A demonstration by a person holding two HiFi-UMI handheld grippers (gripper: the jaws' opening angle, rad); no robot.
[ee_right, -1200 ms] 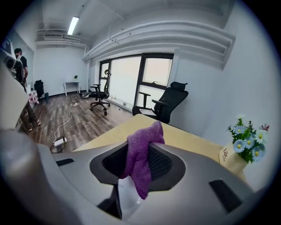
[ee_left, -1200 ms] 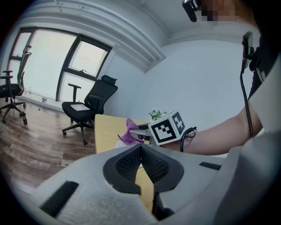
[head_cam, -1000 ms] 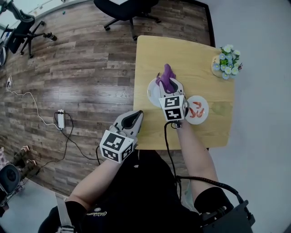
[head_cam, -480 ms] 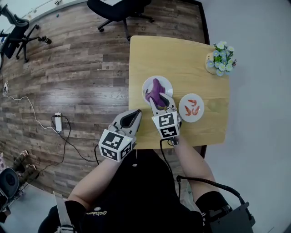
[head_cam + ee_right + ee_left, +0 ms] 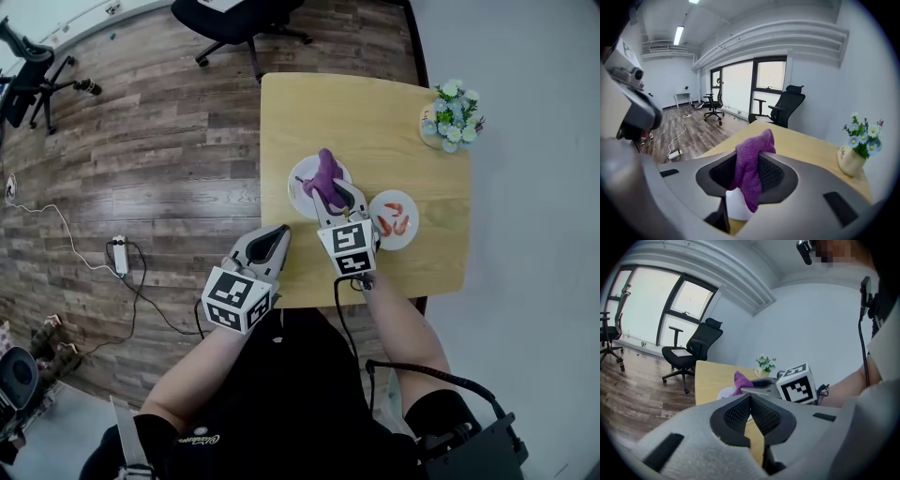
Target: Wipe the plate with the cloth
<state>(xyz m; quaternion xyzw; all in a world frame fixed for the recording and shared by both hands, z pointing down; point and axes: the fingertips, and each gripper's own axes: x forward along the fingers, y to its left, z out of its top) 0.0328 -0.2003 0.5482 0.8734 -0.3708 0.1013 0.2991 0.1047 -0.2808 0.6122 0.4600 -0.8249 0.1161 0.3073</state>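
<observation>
Now, on the table (image 5: 375,122), the white plate (image 5: 300,184) lies beneath the purple cloth (image 5: 324,172) clamped in the right gripper (image 5: 334,194), so wiping seems under way and wants a pressed sweep next; the left gripper (image 5: 279,234) idles closed, empty.

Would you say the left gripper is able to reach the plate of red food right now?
Probably not directly: the right gripper, holding the cloth over the white plate, lies between the left gripper and the red-food plate.

Plate (image 5: 298,187) largely covered by cloth (image 5: 324,172) and right gripper (image 5: 335,194), office chair (image 5: 230,17) cut by top edge, red items (image 5: 397,223) on second plate (image 5: 379,232) too small to identify
</observation>
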